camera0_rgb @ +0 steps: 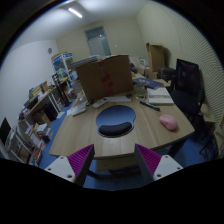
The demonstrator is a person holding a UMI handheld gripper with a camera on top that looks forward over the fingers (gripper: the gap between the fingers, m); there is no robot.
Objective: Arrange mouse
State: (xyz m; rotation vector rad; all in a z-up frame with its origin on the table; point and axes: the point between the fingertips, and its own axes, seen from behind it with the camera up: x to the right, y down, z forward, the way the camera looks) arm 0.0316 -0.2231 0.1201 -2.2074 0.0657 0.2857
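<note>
Gripper: fingers wide apart, holding nothing, short of the table's near edge. Wooden table: beyond the fingers. Dark round mouse pad: mid-table, nothing on it. Pink mouse: right of the pad, apart from it, untouched. Cardboard box: far edge. Task judged unstarted; reach, grasp and placement all remain.

Matt wooden table, brown cardboard box, smooth pink mouse.

Office room. Big wood desk, black chair, shelves full of stuff, cardboard box, long ceiling lights, window.
</note>
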